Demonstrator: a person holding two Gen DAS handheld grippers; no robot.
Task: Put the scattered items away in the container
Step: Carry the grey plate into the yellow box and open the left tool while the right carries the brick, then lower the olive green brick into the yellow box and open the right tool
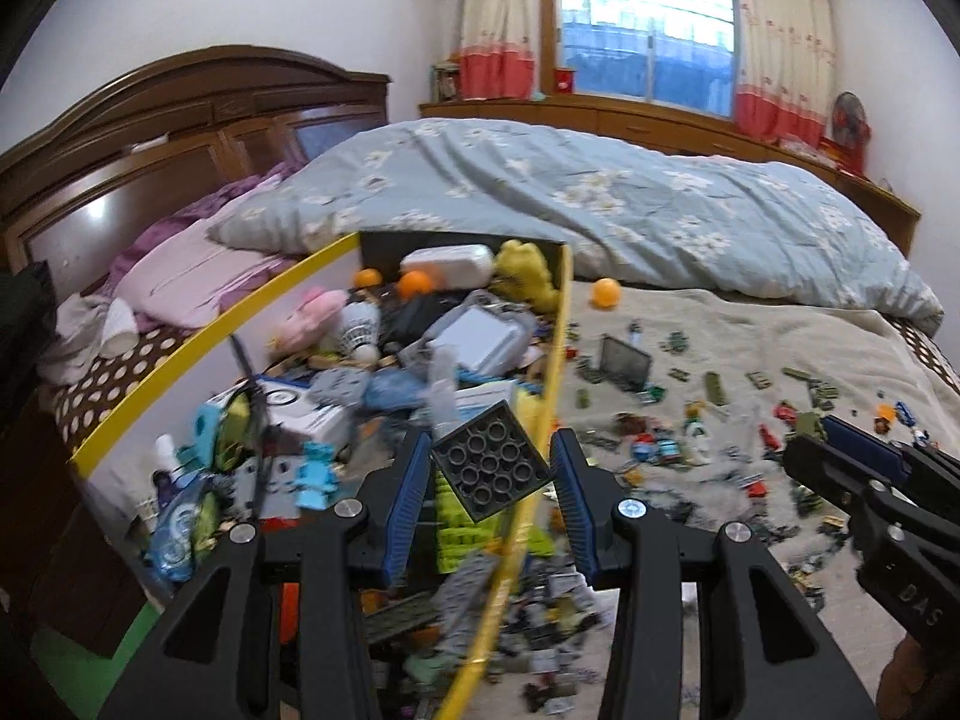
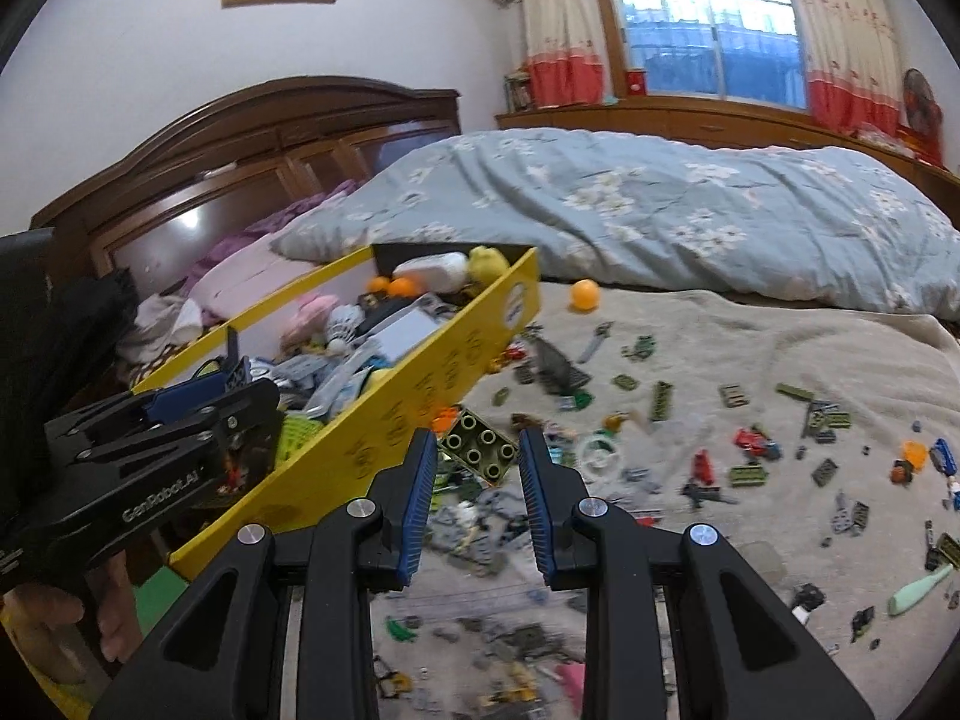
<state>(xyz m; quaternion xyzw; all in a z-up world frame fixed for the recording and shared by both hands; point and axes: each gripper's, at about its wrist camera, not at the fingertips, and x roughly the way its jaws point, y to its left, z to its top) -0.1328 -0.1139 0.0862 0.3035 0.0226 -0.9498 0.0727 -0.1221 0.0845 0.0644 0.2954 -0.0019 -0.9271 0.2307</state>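
Observation:
A yellow box (image 1: pixel 198 336) (image 2: pixel 420 384) stands on the bed, full of toys. My left gripper (image 1: pixel 491 468) is over the box's right wall with its jaws apart; a dark grey studded brick (image 1: pixel 492 461) sits tilted between the fingers, touching neither, seemingly falling. It shows in the right wrist view too (image 2: pixel 198 396). My right gripper (image 2: pixel 477 456) is shut on an olive green studded brick (image 2: pixel 477 447), just right of the box, above the beige blanket (image 2: pixel 720 348). Several small bricks and toys (image 2: pixel 750 444) lie scattered on the blanket.
An orange ball (image 2: pixel 585 295) lies beyond the box by the rolled blue floral quilt (image 2: pixel 660 210). A wooden headboard (image 2: pixel 240 144) and pink pillows (image 1: pixel 180 276) stand left. A mint toy bat (image 2: pixel 918 591) lies at the right edge.

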